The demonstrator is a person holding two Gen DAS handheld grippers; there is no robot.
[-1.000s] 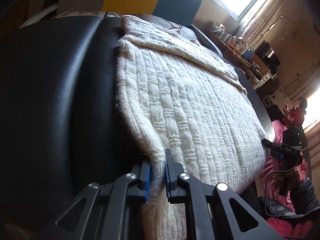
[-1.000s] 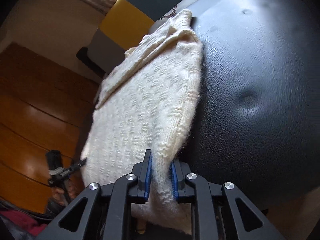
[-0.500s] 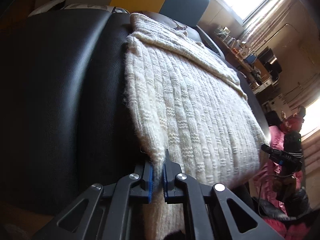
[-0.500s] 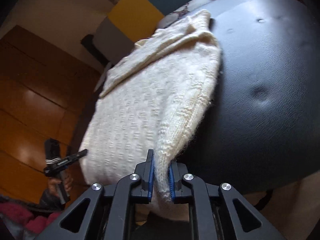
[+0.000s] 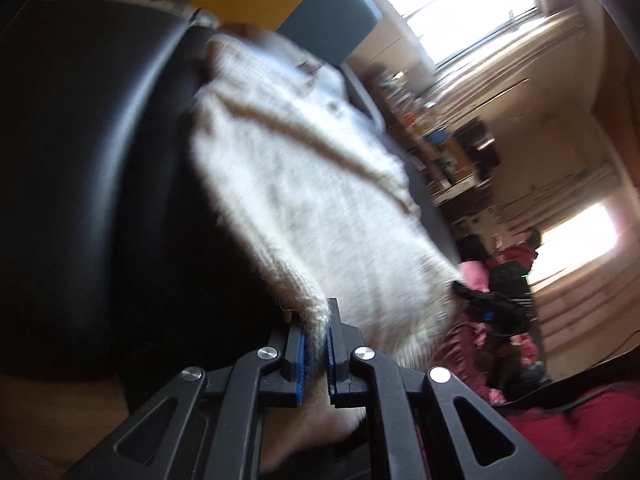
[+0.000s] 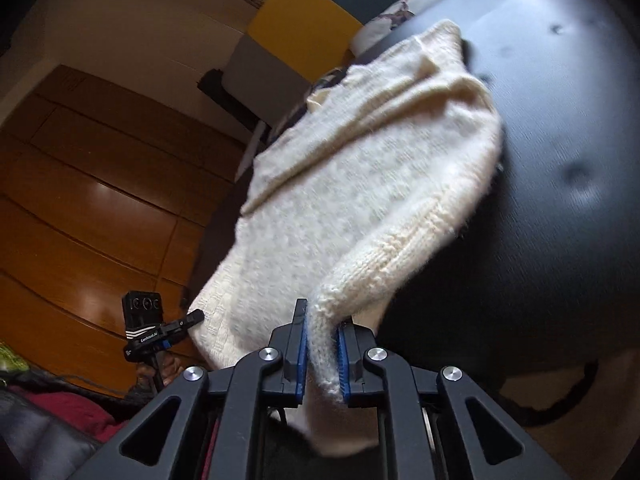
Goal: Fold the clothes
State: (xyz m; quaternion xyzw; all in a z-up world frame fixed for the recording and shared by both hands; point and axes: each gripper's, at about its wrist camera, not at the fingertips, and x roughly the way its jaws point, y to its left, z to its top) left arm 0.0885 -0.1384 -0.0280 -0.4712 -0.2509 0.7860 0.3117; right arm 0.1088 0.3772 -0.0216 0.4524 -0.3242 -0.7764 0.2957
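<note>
We hold a cream knitted sweater point(image 6: 360, 184) by its near edge with both tools. The left gripper point(image 5: 315, 344) is clamped on one corner of the hem, and the right gripper point(image 6: 322, 350) is clamped on the other corner. The far part of the sweater lies on a black leather seat point(image 6: 560, 160), and the near part is lifted off it. The left view is blurred. A yellow and blue cushion point(image 6: 304, 20) stands behind the seat.

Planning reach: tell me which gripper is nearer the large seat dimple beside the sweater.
Right. The right gripper pinches the sweater at its edge on the side of the dimple; the left gripper holds the opposite edge, across the sweater from it.
</note>
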